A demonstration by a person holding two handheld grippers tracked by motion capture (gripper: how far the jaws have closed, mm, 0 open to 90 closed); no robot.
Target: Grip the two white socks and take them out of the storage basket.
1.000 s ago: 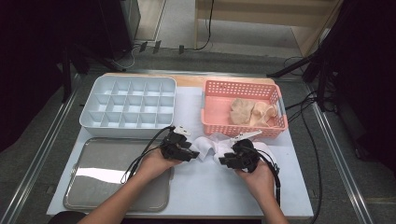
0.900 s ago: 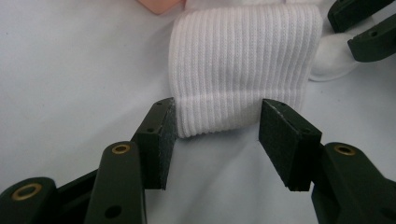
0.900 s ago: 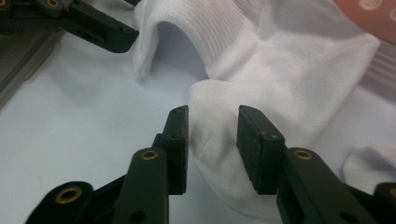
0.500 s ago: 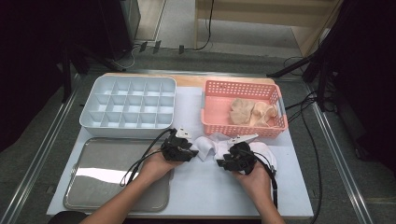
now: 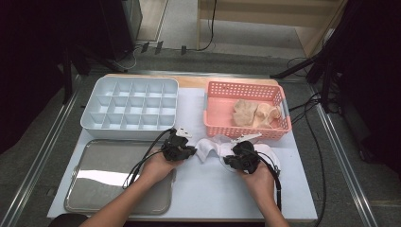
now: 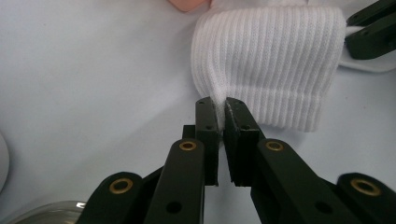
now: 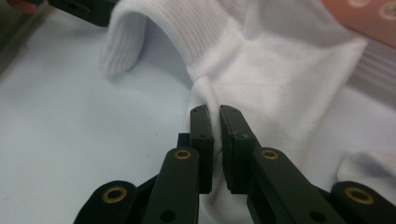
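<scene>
A white ribbed sock (image 5: 211, 146) lies on the white table in front of the pink basket. My left gripper (image 5: 188, 151) holds its left end: in the left gripper view its jaws have just closed and pinch a fold of the ribbed cuff (image 6: 266, 65). My right gripper (image 5: 231, 160) has also just closed; in the right gripper view its jaws pinch a raised fold of the smooth sock fabric (image 7: 243, 60). Both grippers sit low on the table, facing each other across the sock.
A pink basket (image 5: 215, 109) with beige cloth pieces (image 5: 255, 113) stands at the back right. A pale blue compartment tray (image 5: 130, 108) sits at the back left, and a metal tray (image 5: 104, 179) lies at the front left. Cables trail from both grippers.
Both grippers have closed on the sock while the hands stayed in place. The sock has bunched slightly between them.
</scene>
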